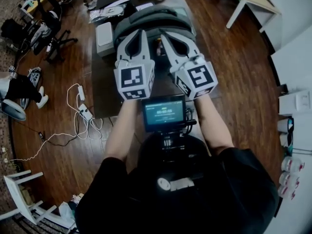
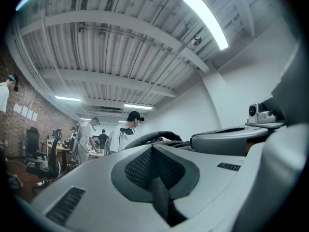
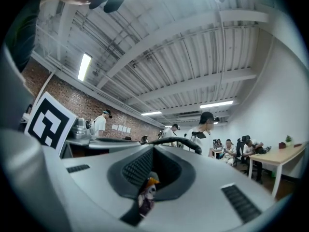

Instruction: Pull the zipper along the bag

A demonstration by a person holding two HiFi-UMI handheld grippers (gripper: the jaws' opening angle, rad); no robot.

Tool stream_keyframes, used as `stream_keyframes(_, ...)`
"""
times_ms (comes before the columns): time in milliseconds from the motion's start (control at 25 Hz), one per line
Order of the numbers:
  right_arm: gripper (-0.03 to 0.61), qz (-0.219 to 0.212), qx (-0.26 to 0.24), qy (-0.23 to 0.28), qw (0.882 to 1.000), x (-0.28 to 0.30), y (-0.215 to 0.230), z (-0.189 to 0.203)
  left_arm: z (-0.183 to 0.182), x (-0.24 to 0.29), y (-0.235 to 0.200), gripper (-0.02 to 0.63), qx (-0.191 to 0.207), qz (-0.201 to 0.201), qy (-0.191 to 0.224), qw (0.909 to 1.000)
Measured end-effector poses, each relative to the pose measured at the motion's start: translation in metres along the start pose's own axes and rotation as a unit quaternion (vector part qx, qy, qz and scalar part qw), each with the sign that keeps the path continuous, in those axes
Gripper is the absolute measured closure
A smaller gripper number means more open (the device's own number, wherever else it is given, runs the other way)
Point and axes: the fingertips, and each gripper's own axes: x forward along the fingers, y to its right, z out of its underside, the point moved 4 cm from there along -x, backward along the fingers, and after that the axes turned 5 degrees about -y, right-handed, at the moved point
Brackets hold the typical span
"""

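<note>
Over bag (image 1: 146, 14) on counter (image 1: 103, 94): left tongs (image 1: 140, 34) were clamped shut on dark strip (image 2: 160, 197), apparently anchoring bag; right tongs (image 1: 165, 35) were pinched on small charm (image 3: 147, 193), likely zipper pull, positioned for pulling.

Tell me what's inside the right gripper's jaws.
The right gripper is shut on a small figure-shaped charm with an orange top and a pale middle. Its lower end and whatever it is attached to cannot be seen, because the closed jaws cover them.
</note>
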Motion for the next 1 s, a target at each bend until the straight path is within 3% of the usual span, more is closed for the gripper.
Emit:
stream_keyframes(240,0.565,-0.017,0.012,-0.002,1.0,-0.013,0.053,0.011,0.006,0.03,0.01,0.617,0.01,0.0,-0.015,0.9998)
stream_keyframes(480,0.456,-0.002,0.011,-0.022,1.0,-0.035,0.105,0.031,0.007,0.035,0.006,0.617,0.019,-0.006,-0.017,0.9997)
stream_keyframes(640,0.454,0.022,0.021,-0.054,0.998,-0.053,0.131,0.066,0.003,0.034,0.001,0.617,0.028,-0.006,-0.025,0.9993)
stream_keyframes(760,0.433,0.028,0.031,-0.081,0.996,-0.062,0.137,0.094,-0.006,0.033,0.003,0.614,0.059,0.001,-0.022,0.998)
stream_keyframes(880,0.408,0.019,0.044,-0.098,0.994,-0.064,0.132,0.114,-0.018,0.034,0.01,0.609,0.1,0.035,-0.024,0.994)
stream_keyframes(960,0.402,0.014,0.049,-0.101,0.994,-0.065,0.126,0.121,-0.026,0.034,0.019,0.539,0.159,0.067,-0.025,0.9847)
stream_keyframes(1000,0.4,0.01,0.052,-0.102,0.993,-0.066,0.124,0.124,-0.029,0.035,0.024,0.47,0.199,0.089,-0.03,0.9755)
